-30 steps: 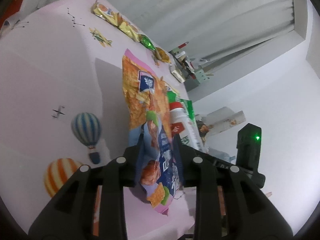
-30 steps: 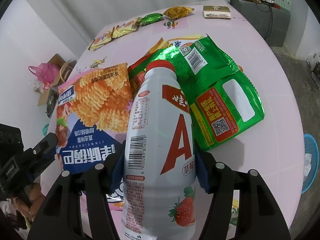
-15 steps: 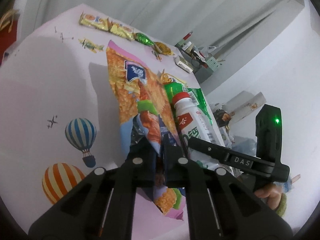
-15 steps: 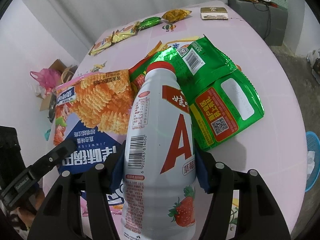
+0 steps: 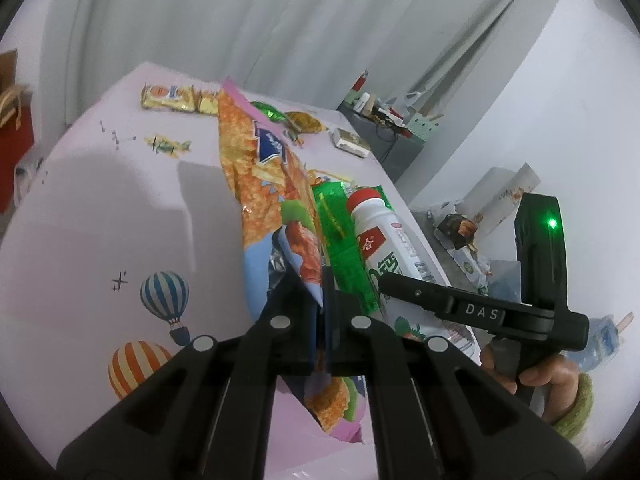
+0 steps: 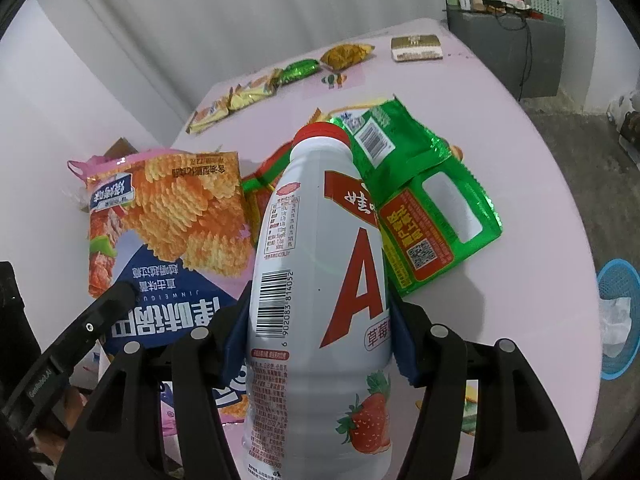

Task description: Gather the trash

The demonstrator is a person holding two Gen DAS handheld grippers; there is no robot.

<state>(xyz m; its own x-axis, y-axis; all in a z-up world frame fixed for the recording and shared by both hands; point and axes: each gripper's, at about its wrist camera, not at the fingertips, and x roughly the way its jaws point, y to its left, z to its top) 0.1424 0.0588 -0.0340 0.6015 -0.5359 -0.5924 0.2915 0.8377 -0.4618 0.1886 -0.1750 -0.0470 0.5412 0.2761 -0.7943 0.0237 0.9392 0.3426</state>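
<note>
Left gripper (image 5: 320, 320) clamped on chip bag (image 5: 264, 184), lifted clear. Right gripper (image 6: 320, 344) clamped on bottle (image 6: 320, 280). Green bag (image 6: 432, 216) beyond bottle, small wrappers (image 6: 248, 96) far ahead: uncollected. Bin (image 6: 618, 320) (blue, floor) to right.

We see the orange crinkled chip bag (image 6: 168, 216) left of the white plastic bottle (image 6: 320, 280); the green foil packet (image 6: 424, 204) lies behind it on the pink table (image 6: 520, 184).

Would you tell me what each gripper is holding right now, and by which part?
The left gripper pinches the chip bag near its lower end; the right gripper clamps the white bottle around its mid-body.
</note>
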